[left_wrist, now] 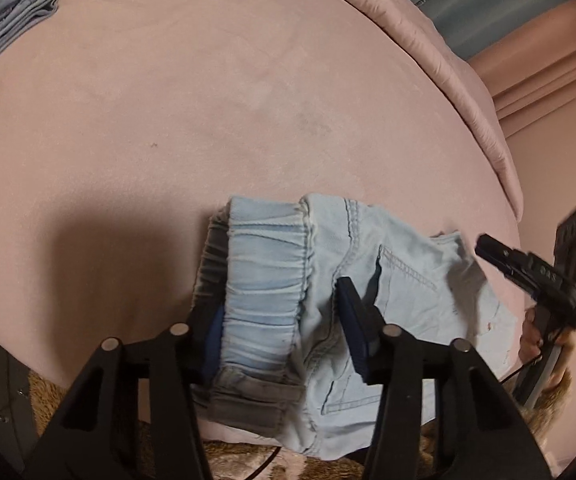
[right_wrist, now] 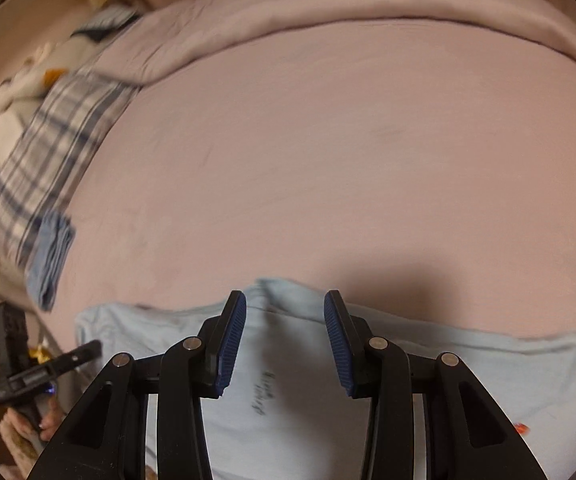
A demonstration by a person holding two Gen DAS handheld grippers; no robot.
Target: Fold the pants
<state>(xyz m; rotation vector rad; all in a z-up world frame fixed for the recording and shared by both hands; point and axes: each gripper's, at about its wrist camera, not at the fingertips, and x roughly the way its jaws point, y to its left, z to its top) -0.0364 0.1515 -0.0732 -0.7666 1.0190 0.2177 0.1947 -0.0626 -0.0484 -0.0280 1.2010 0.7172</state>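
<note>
Light blue denim pants (left_wrist: pixel 388 280) lie bunched at the near edge of the pink bed (left_wrist: pixel 208 100). My left gripper (left_wrist: pixel 276 304) has its jaws wide on either side of the gathered elastic waistband (left_wrist: pixel 264 276); the fabric fills the gap but is not pinched. In the right wrist view the pants (right_wrist: pixel 288 392) spread flat under my right gripper (right_wrist: pixel 284 308), which is open and empty just above the cloth. The right gripper also shows in the left wrist view (left_wrist: pixel 528 272), and the left gripper in the right wrist view (right_wrist: pixel 48 368).
A folded blue garment (left_wrist: pixel 12 28) lies at the far left of the bed; it also shows in the right wrist view (right_wrist: pixel 50 256) beside a plaid pillow (right_wrist: pixel 44 152). A rolled pink duvet (left_wrist: pixel 448 72) lines the far side. A brown furry rug (left_wrist: pixel 248 460) is below the bed edge.
</note>
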